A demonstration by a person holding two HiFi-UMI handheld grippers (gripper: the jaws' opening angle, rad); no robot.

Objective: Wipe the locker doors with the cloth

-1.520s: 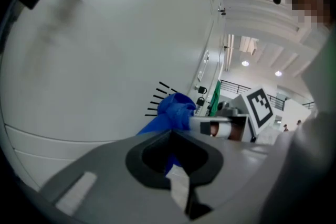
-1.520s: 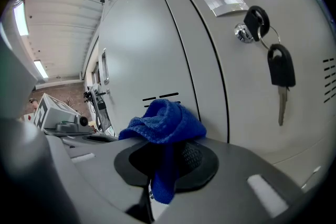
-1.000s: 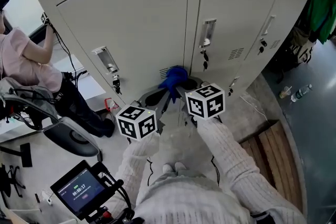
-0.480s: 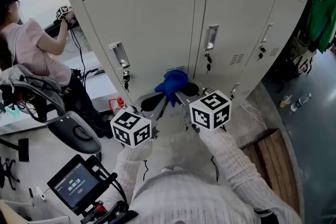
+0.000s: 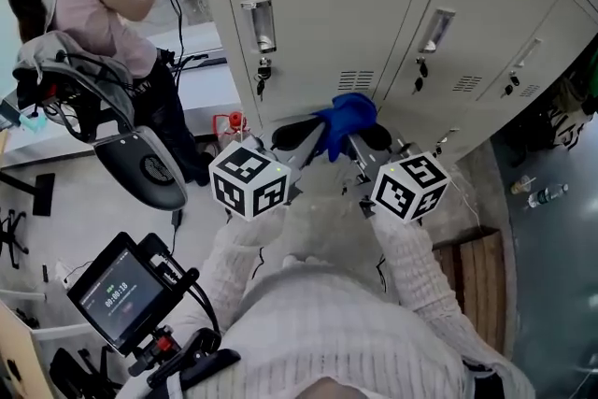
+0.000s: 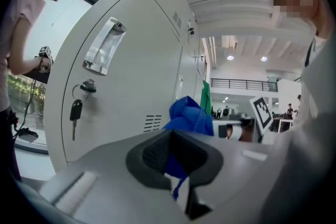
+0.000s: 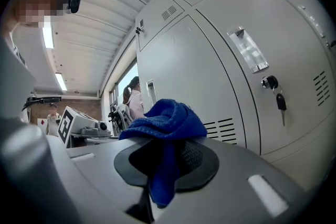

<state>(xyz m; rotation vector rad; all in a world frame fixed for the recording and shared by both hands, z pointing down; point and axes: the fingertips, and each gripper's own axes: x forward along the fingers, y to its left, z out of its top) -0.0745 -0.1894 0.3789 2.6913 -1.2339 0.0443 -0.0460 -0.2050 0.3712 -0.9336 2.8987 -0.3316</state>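
Observation:
The blue cloth is bunched between the tips of both grippers, just in front of the beige locker doors. It hangs low, near the vent slots of the left door. My left gripper is shut on the cloth from the left. Blue fabric fills the notch between its jaws. My right gripper is shut on the cloth from the right, and a fold drapes over its jaws. Whether the cloth touches the door is not clear. A key hangs from the left door's lock.
A person in a pink shirt stands at the left, holding up another gripper. An office chair and a screen device are at the lower left. A wooden pallet and a bottle lie at the right.
The head view has swung left and closer to the lockers. Both grippers, still together on the cloth, now sit higher and further right in the view, nearer the door's vent.

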